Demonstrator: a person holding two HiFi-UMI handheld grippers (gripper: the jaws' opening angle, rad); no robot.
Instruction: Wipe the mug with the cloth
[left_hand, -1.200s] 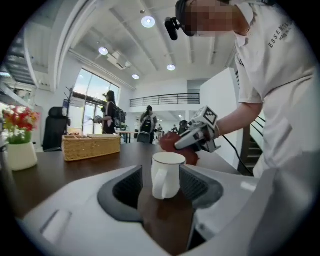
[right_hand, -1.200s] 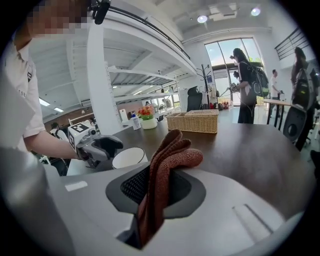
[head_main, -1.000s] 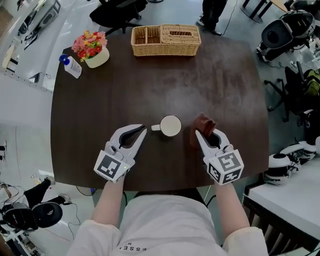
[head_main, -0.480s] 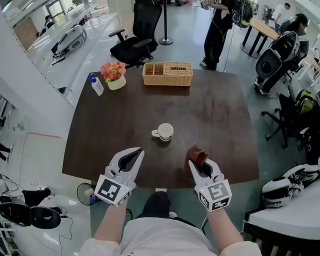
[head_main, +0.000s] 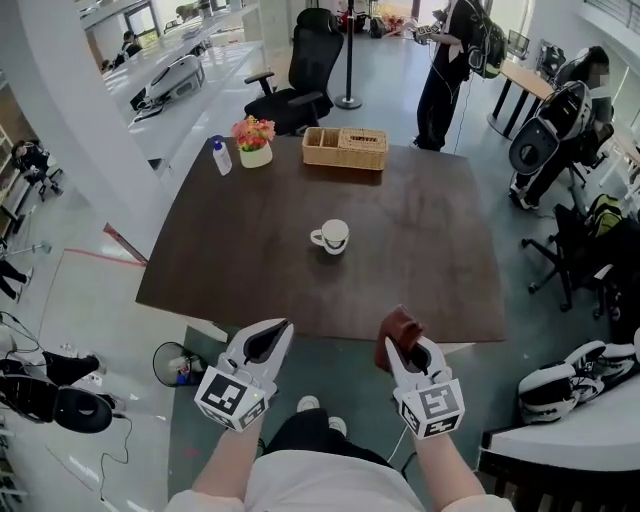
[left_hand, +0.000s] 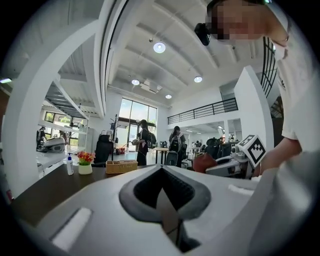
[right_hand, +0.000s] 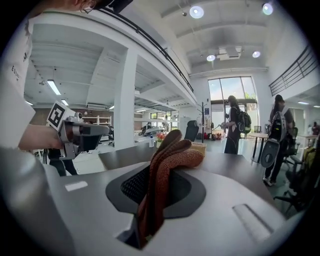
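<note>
Jaws on the left gripper (head_main: 272, 335) (left_hand: 165, 210) are pressed together with nothing between them. Those of the right gripper (head_main: 408, 352) (right_hand: 150, 200) pinch the cloth (head_main: 398, 328) (right_hand: 170, 155), a rust-red knit bunched into folds that stick up past the tips. Both grippers are held on the person's side of the mug (head_main: 333, 236), well apart from it, left gripper to its near left and right gripper to its near right, off the near edge of the table (head_main: 420, 250). The mug stands upright near the middle of the dark tabletop, handle to the left. Beyond the mug, at the far edge, sits a wicker basket (head_main: 345, 148); left of that, farther from the mug, are a flower pot (head_main: 254, 138) and a bottle (head_main: 221, 156). Past the table, beyond the mug, are a black chair (head_main: 300, 80) and a standing person (head_main: 445, 60).
</note>
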